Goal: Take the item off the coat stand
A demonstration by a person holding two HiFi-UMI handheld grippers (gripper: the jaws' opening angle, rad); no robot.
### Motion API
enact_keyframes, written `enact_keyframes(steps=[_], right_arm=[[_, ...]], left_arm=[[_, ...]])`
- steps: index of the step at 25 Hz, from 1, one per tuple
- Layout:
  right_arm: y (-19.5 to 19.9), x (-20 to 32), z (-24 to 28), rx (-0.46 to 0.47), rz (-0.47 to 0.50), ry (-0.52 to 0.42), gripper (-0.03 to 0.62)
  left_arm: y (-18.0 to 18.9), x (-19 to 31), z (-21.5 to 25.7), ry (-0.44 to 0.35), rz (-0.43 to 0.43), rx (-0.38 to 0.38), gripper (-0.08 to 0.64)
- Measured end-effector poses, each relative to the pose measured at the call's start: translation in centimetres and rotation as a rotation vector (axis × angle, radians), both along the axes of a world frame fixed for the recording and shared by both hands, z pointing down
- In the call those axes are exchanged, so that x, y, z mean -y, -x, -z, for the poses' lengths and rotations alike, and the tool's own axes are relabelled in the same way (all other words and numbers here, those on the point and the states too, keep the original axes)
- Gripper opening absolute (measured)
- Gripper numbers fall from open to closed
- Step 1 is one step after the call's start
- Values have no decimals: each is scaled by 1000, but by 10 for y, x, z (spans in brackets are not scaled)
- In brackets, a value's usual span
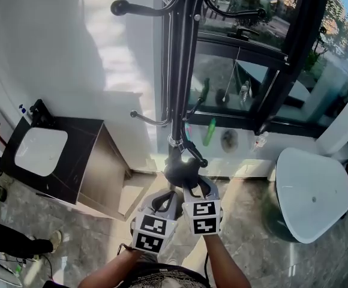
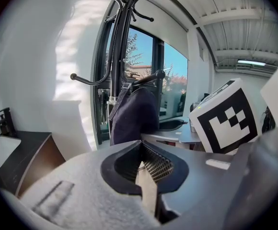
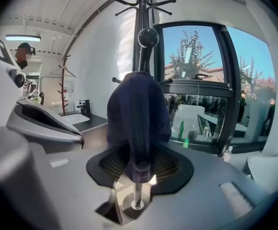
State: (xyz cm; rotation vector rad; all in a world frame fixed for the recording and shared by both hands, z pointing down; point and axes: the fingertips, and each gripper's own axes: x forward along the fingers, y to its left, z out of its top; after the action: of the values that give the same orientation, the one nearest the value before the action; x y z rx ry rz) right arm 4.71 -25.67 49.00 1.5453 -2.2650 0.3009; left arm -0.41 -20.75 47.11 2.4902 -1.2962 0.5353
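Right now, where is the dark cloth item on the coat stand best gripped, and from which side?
Probably its lower hanging fold, approached from below. The dark cloth item drapes limp over an upturned hook ending in a ball knob, so it likely has to be lifted up over that tip. The right gripper is shut on that bottom fold.

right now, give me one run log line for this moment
phase: grasp | right gripper: shut on dark fabric item | left gripper: shut, empty | item: hangs on hook of coat stand
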Motion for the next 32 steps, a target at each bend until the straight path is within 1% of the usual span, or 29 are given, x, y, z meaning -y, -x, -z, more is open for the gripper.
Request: enact_keyframes(steps=[1,3,7,12,16,26,32], right_arm=[[1,2,0,-6,0,-3,129],[1,4,-1,-14,3,-9,73],[0,3,3,-21,0,-36,48],[-7,-4,20,-32,-35,-119,41],[-14,-13,34,-20,-62,-170,41],[-23,-41,53,-7,-81,-232,41],[-32,-58,61,2,-100,-278,41]], left_arm=[[1,1,-2,5,-1,2,6],[4,4,-3,11,3,-2,6],[10,8,0,0,13,-10,6],[13,7,3,-6,20,-11,6],[15,-2,5,-13,28,-15,6],[12,-23,9,-26,32,-11,6],[7,-32,12,-31,26,-23,6]])
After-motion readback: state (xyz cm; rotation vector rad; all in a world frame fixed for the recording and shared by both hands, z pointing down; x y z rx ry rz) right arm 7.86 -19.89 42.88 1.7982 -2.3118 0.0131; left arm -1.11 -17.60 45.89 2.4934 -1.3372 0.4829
